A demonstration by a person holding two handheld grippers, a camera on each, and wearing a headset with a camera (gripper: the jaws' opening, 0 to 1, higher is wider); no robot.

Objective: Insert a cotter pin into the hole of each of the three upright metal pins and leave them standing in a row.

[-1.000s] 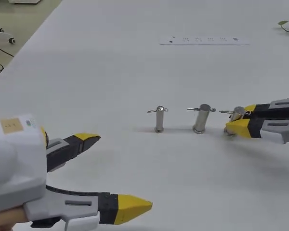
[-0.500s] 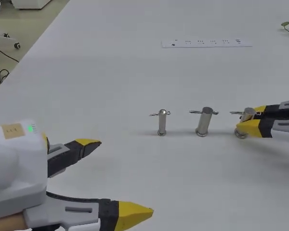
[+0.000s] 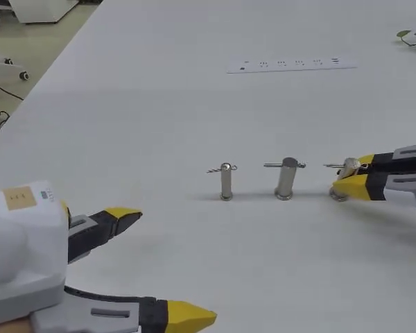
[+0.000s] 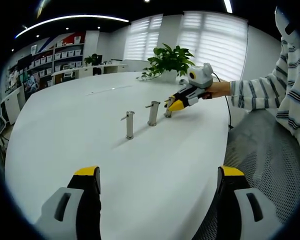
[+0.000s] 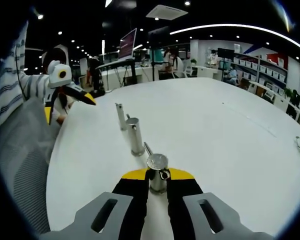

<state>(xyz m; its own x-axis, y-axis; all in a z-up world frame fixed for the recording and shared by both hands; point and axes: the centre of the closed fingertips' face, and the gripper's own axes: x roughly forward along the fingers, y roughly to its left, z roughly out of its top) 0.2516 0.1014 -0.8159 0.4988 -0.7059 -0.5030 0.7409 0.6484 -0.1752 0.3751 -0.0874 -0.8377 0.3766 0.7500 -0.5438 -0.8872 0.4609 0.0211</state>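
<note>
- A broad white counter (image 3: 194, 104) is seen in an open office; window blinds, shelving and ceiling lights are shown in the gripper views.
- A leafy plant (image 4: 170, 60) is stood at the counter's far edge, and a white power strip (image 3: 291, 66) is laid flat well beyond the pins.
- The left gripper (image 3: 177, 267) is held low over the near counter, well apart from the pins, with its fingers spread wide and nothing between them.
- The right gripper (image 3: 347, 175) is brought in from the side, and its fingers are pinched on the right pin (image 5: 157, 170) just under the head.
- Three short, silvery, round pins are stood in a straight row at mid-counter: the left pin (image 3: 226, 182), the middle pin (image 3: 286, 179) and the right pin.
- Each pin's long axis is set upright, flat base on the counter, head on top.
- Thin wire cotter pins (image 3: 272, 165) are passed through all three heads; they lie level, roughly along the line of the row.
</note>
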